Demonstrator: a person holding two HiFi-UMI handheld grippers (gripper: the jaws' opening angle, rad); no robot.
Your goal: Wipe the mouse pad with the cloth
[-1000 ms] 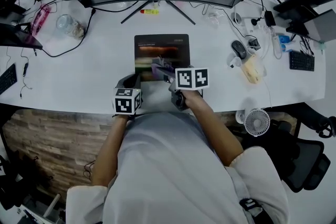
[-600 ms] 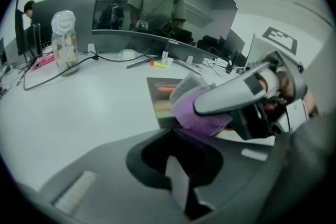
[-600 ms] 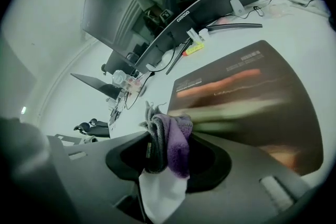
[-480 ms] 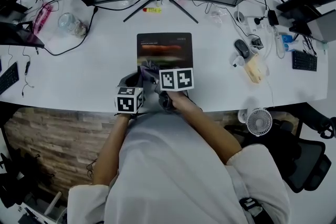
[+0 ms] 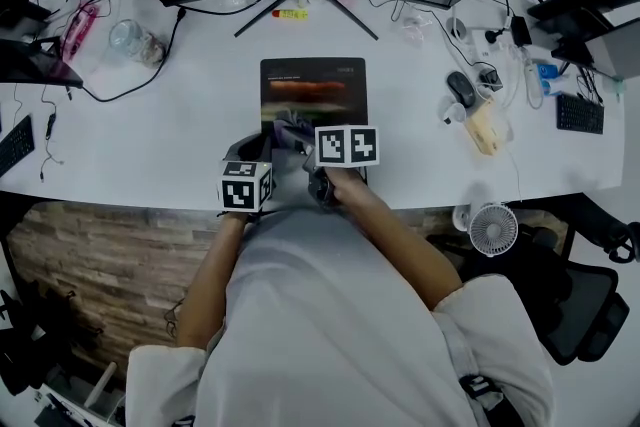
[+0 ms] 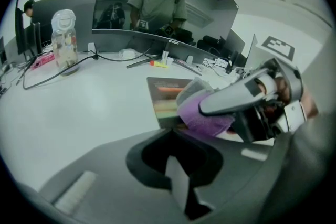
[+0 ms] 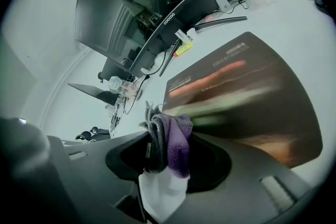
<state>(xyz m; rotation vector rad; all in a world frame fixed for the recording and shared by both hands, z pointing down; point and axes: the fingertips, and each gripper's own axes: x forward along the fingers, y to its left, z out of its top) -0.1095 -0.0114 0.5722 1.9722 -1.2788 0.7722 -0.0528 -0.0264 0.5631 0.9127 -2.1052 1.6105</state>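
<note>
Hovering at the lower left of the mouse pad, the left gripper has its jaws together with nothing between them. It would probably serve best pinning that near corner, since a thin mat on a smooth white desk is likely to slide.

The pad is a dark, flat rectangle at centre frame, printed with an orange and green streak and looking faintly glossy. The cloth sits over its near edge: a fluffy purple and grey wad, bunched rather than spread.

Just right of it, the right gripper is clamped firmly on the cloth. I would lower the wad until its pile flattens, then stroke in long, overlapping passes toward the far edge under light, even pressure.
</note>
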